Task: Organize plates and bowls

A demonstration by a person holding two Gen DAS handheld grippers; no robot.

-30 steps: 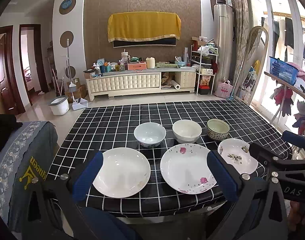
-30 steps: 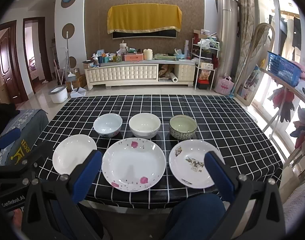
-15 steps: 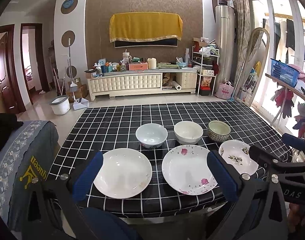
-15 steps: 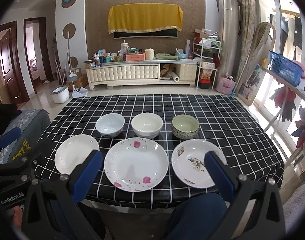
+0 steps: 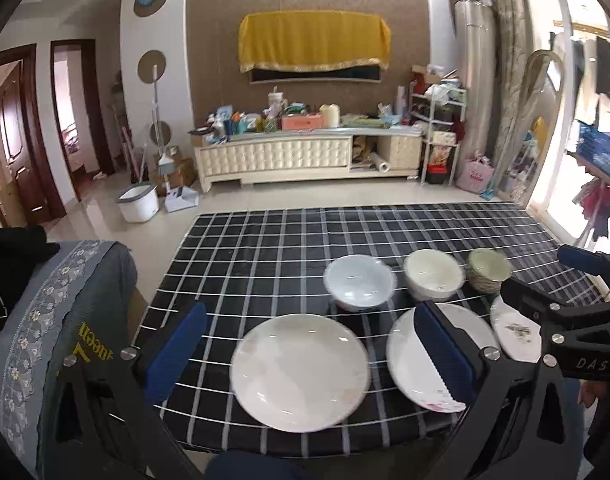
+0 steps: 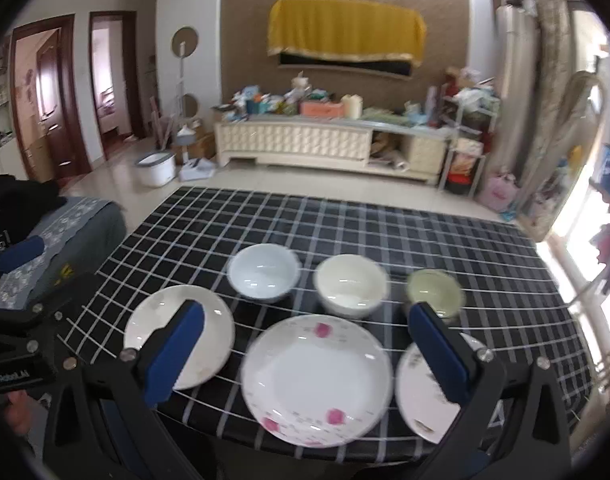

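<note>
Three plates line the near edge of the black checked table (image 5: 265, 248): a plain white plate (image 5: 301, 372) (image 6: 209, 332), a pink-flowered plate (image 6: 317, 376) (image 5: 409, 356) and a leaf-patterned plate (image 6: 425, 392) (image 5: 513, 332). Behind them stand a pale blue bowl (image 5: 359, 282) (image 6: 263, 272), a cream bowl (image 5: 433, 274) (image 6: 351, 284) and a green bowl (image 5: 487, 270) (image 6: 435, 292). My left gripper (image 5: 311, 350) is open above the white plate. My right gripper (image 6: 309, 354) is open above the flowered plate.
A grey-covered chair (image 5: 53, 320) stands at the table's left. Beyond the table are a white bucket (image 5: 139, 202), a cluttered TV cabinet (image 5: 305, 156) and a drying rack with clothes (image 5: 597, 184) at the right.
Both grippers swung left and moved closer to the table; the left now frames the white plate, the right the flowered plate. Both stay open.
</note>
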